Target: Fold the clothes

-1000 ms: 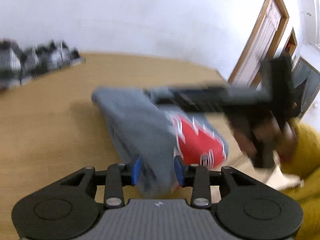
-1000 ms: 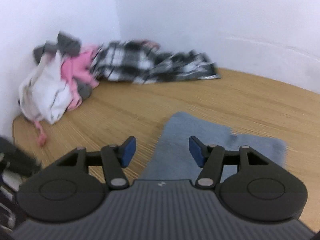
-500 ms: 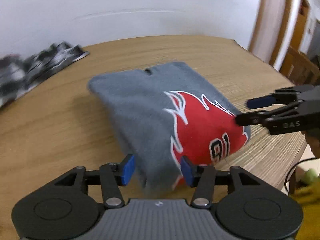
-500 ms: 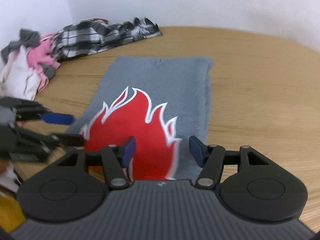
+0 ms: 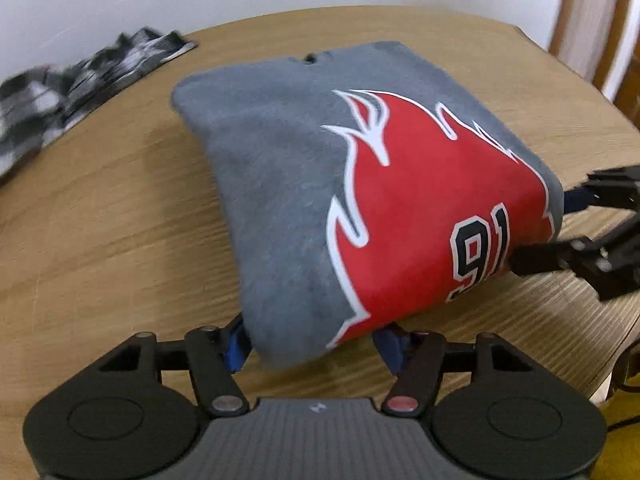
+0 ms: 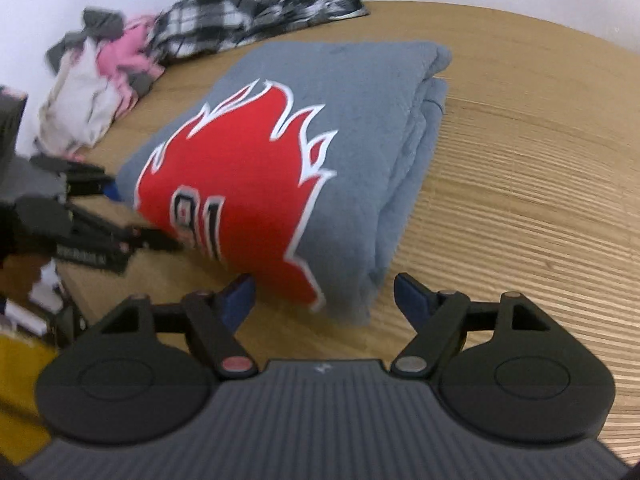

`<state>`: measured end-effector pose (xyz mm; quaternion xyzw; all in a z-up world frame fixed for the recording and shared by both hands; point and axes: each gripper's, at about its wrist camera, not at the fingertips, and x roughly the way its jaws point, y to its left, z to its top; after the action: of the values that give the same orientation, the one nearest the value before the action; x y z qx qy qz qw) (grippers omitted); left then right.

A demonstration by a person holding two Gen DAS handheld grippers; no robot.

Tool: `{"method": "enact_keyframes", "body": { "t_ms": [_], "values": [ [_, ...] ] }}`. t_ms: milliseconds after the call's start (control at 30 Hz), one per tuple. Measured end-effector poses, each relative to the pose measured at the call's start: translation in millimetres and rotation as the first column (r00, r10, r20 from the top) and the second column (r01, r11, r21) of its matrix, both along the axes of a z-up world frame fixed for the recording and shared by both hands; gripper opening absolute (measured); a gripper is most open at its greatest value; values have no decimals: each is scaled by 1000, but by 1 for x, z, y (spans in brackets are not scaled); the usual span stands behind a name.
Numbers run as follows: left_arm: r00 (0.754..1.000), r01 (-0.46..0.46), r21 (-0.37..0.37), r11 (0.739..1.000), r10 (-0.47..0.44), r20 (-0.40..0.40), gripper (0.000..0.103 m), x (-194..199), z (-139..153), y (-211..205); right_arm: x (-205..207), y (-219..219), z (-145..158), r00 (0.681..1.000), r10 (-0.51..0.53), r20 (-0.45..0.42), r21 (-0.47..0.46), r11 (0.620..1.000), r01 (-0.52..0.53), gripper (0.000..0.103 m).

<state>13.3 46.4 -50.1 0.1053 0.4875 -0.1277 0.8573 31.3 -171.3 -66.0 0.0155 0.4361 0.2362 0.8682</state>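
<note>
Left wrist view: left gripper [image 5: 316,344] w/ jaws just opening, spread around near corner of folded grey sweatshirt [image 5: 280,184], pads not pressing; right gripper [image 6: 324,300] likewise opening, unclamped at its corner; garment flat on wooden table [image 5: 100,220], plaid shirt [image 6: 248,20] & pink-white clothes pile [image 6: 96,84] beyond.

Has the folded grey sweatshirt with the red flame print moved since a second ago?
Yes. The grey sweatshirt has come down flat onto the wooden table; earlier it hung bunched in the left tool.
</note>
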Motion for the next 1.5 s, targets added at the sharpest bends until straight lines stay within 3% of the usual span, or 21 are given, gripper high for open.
{"method": "enact_keyframes", "body": {
  "t_ms": [200,400,567,667,933,1167,1300,1500],
  "values": [
    [994,106,-25,994,-107,-17,67,28,-6,6,7,2,-8,996,-71,-50,41,996,73,77],
    [977,211,-14,977,-211,10,68,68,-13,5,16,32,-6,995,-100,28,-66,993,102,80],
    [980,200,-18,980,-200,16,68,117,-16,4,56,25,-9,982,-186,14,-14,982,186,80],
    [975,212,27,977,-213,55,68,148,-15,-8,92,17,-9,973,-231,17,-4,973,231,80],
    [992,66,13,998,-67,103,68,270,-21,-30,219,-2,-8,965,-250,78,-23,967,252,80],
    [986,-73,54,996,64,153,69,366,-30,-52,317,-1,-12,950,-281,134,-8,959,285,78],
    [979,-100,68,993,87,183,69,392,-31,-65,354,-4,-11,926,-336,175,-17,939,344,78],
    [971,-170,38,985,161,178,69,417,-34,-70,389,-1,-10,920,-347,181,-39,933,359,78]
  ]
}}
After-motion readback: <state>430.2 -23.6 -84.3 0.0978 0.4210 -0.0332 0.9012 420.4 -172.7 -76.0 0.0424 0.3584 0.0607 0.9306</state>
